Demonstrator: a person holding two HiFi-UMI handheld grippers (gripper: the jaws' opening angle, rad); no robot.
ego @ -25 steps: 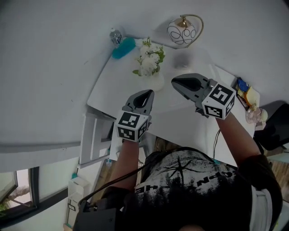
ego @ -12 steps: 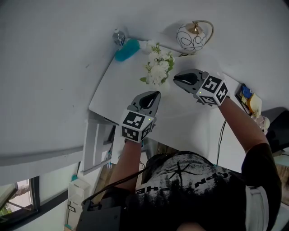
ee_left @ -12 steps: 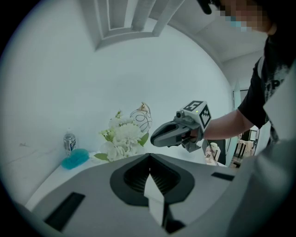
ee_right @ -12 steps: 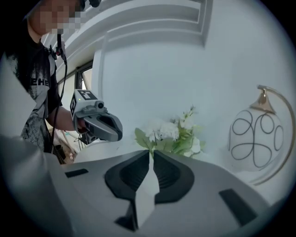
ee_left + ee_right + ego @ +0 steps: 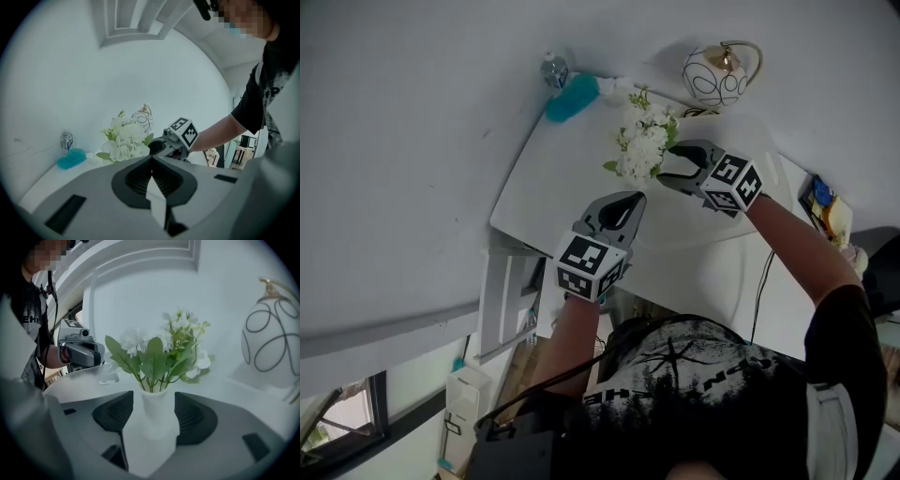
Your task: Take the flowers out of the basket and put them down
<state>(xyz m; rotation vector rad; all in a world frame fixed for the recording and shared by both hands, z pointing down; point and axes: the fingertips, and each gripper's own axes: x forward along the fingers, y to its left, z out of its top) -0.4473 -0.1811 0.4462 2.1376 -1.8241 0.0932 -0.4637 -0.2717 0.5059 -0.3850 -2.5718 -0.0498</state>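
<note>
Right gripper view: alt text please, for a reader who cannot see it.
The jaws of the right gripper, which have just been opening, stand either side of a white vase of white flowers and green leaves. Behind it, the left gripper shows at the left and a round white ornament with dark swirls at the right.

l hand-held gripper (image 5: 634,197) jaws together; r one (image 5: 667,167) newly apart round vase (image 5: 152,425)

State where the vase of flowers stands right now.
In the head view, the vase of flowers stands near the table's far edge, left of the round ornament, between the right gripper's jaws, which have just been opening.
</note>
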